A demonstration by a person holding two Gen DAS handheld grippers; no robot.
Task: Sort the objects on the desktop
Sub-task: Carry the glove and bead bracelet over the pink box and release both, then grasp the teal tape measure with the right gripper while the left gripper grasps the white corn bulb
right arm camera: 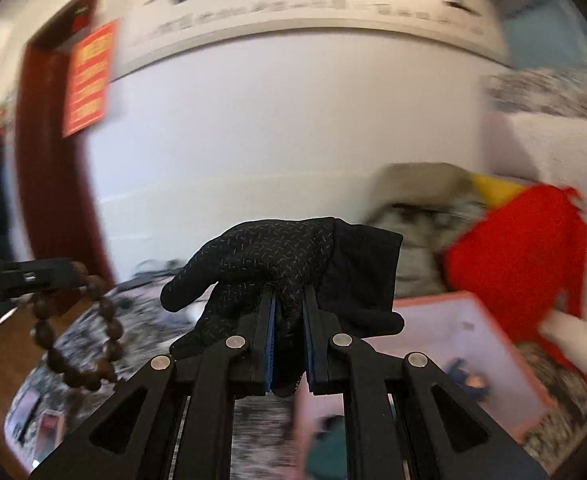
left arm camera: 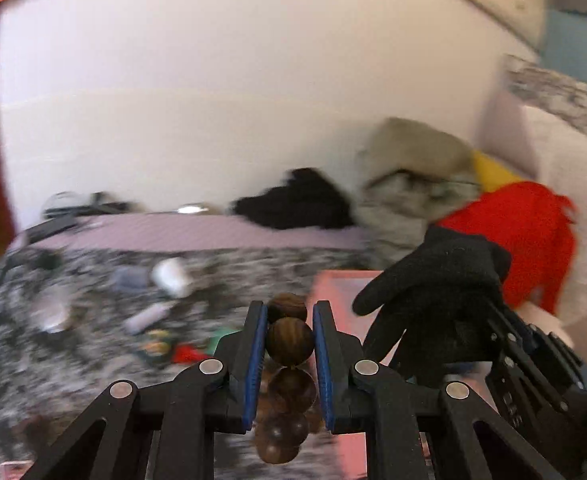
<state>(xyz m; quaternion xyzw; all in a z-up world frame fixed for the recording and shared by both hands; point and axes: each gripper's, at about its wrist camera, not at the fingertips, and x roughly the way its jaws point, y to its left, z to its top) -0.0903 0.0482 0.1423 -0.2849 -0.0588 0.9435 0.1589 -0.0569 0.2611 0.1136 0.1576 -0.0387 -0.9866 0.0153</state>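
- Left wrist view: looks forward along the left gripper (left arm camera: 289, 336), raised over the mottled table (left arm camera: 73, 340), facing the white wall (left arm camera: 213, 100); beads (left arm camera: 291, 340) very near at 6 o'clock.
- Right wrist view: looks forward along the right gripper (right arm camera: 289, 344), same wall (right arm camera: 273, 140) ahead; glove (right arm camera: 285, 272) close at centre.
- Shared: glove (left arm camera: 441, 288) at 3 o'clock in left view; beads (right arm camera: 77, 328) and left gripper (right arm camera: 33, 276) at 9 o'clock in right view; pink box (left arm camera: 341, 292) (right arm camera: 473, 340), red cloth (left arm camera: 525, 232) (right arm camera: 525, 260).
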